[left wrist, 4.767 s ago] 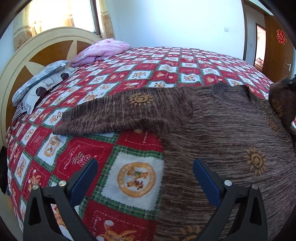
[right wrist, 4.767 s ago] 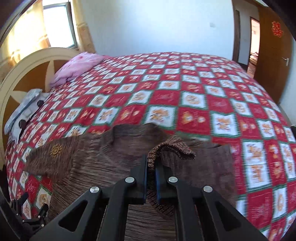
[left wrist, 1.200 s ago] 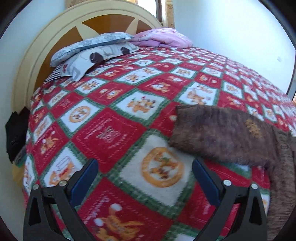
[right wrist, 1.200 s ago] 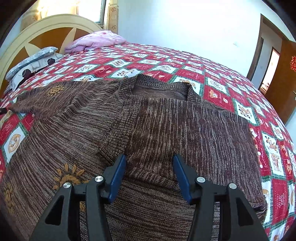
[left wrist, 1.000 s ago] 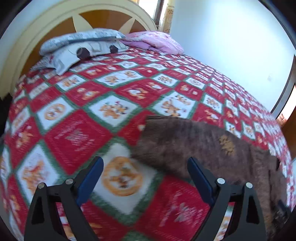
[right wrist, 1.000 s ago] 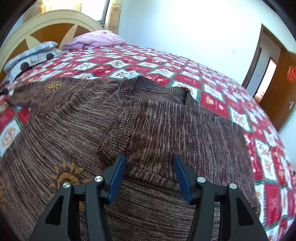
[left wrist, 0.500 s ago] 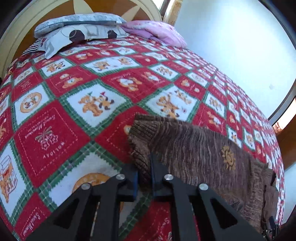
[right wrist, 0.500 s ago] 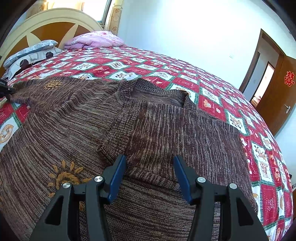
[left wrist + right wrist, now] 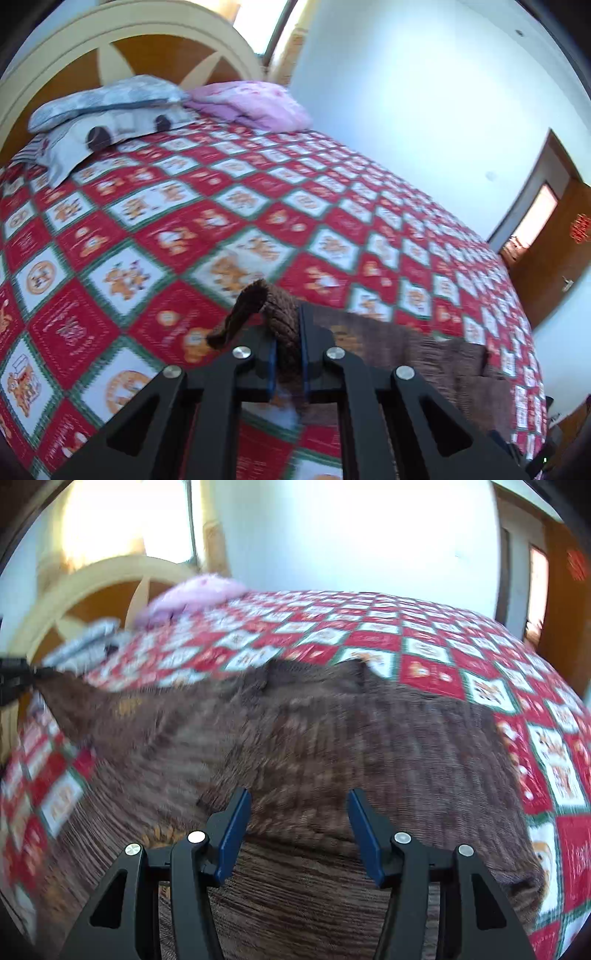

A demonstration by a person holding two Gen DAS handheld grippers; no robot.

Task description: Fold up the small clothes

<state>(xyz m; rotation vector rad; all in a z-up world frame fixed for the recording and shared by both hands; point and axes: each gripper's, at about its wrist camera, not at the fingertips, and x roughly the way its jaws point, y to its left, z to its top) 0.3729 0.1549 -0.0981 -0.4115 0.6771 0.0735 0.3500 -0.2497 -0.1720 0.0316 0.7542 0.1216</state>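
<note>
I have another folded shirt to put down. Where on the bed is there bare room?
The quilt lies bare between the pillows by the headboard and the brown sweater, and along the far side toward the door. The near part is crowded: the sweater spreads there, its sleeve cuff pinched in the left gripper.

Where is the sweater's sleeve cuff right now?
In the left wrist view, the sleeve cuff is pinched in the left tongs, raised above the quilt, bottom centre.

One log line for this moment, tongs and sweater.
left tongs: shut on sleeve cuff | right tongs: open over sweater | bedspread: under sweater
</note>
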